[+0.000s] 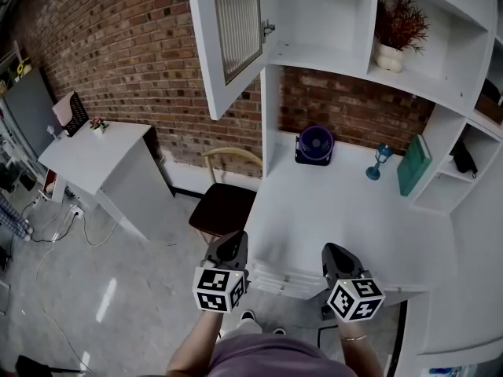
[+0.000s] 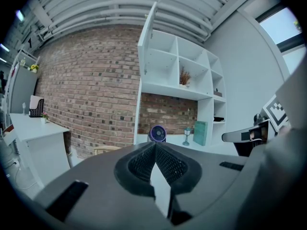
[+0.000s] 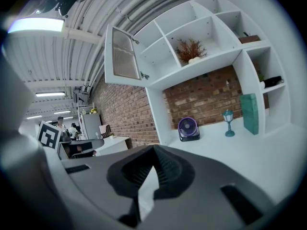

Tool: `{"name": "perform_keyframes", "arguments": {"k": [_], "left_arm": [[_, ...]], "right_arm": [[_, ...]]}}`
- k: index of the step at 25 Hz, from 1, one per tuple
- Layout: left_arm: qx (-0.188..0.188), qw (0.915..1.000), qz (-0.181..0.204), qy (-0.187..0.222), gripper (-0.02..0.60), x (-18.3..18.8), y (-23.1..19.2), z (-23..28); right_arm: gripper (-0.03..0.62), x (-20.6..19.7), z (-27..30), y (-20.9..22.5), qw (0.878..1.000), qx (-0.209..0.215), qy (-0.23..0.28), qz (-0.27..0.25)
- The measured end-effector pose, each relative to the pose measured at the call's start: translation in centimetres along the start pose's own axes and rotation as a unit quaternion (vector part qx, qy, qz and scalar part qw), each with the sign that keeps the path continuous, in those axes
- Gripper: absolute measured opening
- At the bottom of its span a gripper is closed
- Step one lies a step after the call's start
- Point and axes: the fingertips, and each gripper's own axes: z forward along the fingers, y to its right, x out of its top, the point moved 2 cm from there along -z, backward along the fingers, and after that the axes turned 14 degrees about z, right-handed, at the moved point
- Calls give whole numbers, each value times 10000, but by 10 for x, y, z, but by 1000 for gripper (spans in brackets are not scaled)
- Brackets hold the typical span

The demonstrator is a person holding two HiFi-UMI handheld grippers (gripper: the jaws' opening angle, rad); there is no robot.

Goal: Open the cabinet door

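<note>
cabinet door [image 1: 233,34], the white one with a ribbed glass panel at the white shelf unit's [image 1: 322,22] top left, already hangs wide open, so i'd call it done; my left gripper [image 1: 229,240] and right gripper [image 1: 336,251] are both pressed together on nothing, low by the white desk [image 1: 330,203], so next i'd just keep them clear.

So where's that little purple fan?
In the head view the fan stands at the back of the desk, against the brick wall, left of the blue lamp.

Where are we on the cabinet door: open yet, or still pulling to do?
Done: the cabinet door stands swung wide, with the compartment behind it exposed. In hand: nothing. The left gripper and right gripper are shut and empty, near the desk edge, well clear of the door. Left: apparently nothing.
</note>
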Motion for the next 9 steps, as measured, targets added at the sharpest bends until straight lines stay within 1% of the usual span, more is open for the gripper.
{"name": "perform_keyframes", "arguments": {"k": [9], "left_arm": [[-9,10000,-40,3,3,0,5,-1]], "right_arm": [[2,1,-1,0,10000,61,0,64]]}}
